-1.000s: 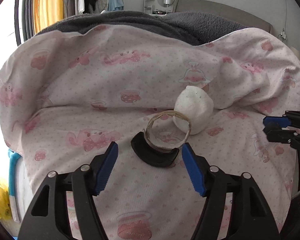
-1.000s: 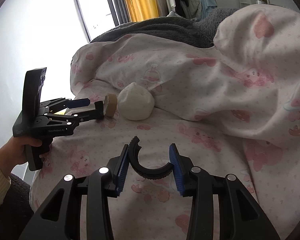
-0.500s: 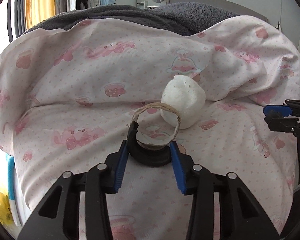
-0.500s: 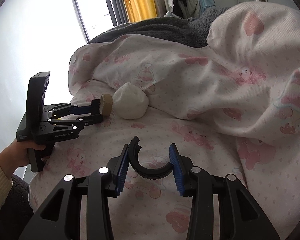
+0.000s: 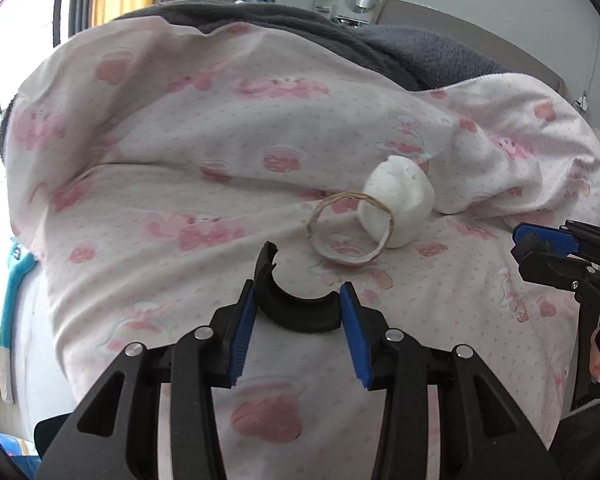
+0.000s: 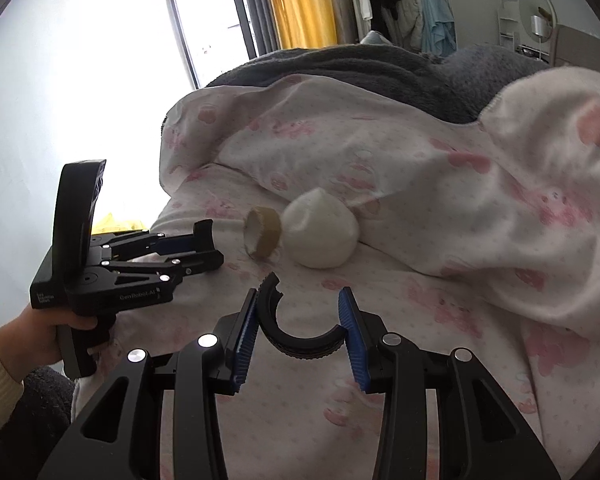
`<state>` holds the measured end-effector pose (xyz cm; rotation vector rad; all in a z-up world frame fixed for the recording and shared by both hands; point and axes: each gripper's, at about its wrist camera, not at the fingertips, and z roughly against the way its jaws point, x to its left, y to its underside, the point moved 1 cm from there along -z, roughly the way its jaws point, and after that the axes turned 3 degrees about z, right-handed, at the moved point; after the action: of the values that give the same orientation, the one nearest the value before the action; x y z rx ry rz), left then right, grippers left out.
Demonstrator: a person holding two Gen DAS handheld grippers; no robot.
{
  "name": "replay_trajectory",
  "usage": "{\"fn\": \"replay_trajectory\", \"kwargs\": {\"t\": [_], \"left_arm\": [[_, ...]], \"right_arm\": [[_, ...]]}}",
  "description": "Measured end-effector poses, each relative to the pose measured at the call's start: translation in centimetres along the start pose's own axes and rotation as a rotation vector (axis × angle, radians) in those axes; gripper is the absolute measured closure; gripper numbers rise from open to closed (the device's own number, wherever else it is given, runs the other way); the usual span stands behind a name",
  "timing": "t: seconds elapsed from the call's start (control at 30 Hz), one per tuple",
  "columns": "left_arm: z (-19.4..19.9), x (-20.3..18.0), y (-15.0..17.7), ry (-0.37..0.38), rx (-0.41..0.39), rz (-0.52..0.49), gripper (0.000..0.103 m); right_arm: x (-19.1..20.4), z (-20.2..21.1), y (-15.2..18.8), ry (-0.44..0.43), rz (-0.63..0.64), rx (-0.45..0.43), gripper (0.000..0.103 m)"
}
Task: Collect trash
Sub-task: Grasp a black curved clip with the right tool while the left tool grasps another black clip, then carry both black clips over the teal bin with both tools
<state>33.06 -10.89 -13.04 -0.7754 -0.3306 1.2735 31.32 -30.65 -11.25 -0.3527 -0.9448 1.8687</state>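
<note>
Each gripper's got a piece of trash right now. The left gripper (image 5: 298,310) is clamped narrow on a broken black plastic ring (image 5: 296,308), lifted clear of the bed, and the right gripper (image 6: 298,330) is pinched shut on another broken black half-ring (image 6: 300,336).

Left to grab, as far as I can tell: an empty cardboard tape roll (image 5: 350,229) standing on edge, touching a white wad of tissue (image 5: 398,210) just behind it. Both sit on the bedding, right ahead of the left gripper. No bin or bag I can make out, so I'd guess nothing is dropped off yet and the job is maybe halfway.

Surface is a rumpled pink cartoon-print quilt (image 5: 220,152) with a grey fleece blanket (image 6: 340,68) behind it. Further back there's a bright window with yellow curtains (image 6: 300,4), clothes on a rack, and a round mirror.
</note>
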Motion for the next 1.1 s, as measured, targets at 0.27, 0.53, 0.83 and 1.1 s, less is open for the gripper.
{"fn": "replay_trajectory", "kwargs": {"t": [0.27,0.53,0.83,1.1], "left_arm": [[2.6,1.9,1.1,-0.037,-0.021,0.030,0.058],[5.0,4.5,1.9,-0.107,-0.040,0.035,0.058],[7.5,9.3,2.7,-0.188,-0.018,0.093,0.057],[8.7,13.9,4.5,-0.244,0.038,0.150,0.057]], "right_arm": [[3.9,-1.3,-2.1,-0.030,0.036,-0.010,0.062],[7.7,-3.2,-4.0,-0.081,0.054,-0.014,0.062],[13.0,-5.7,-5.4,-0.132,0.099,-0.002,0.062],[18.4,-7.2,-7.0,-0.198,0.138,-0.011,0.062]]}}
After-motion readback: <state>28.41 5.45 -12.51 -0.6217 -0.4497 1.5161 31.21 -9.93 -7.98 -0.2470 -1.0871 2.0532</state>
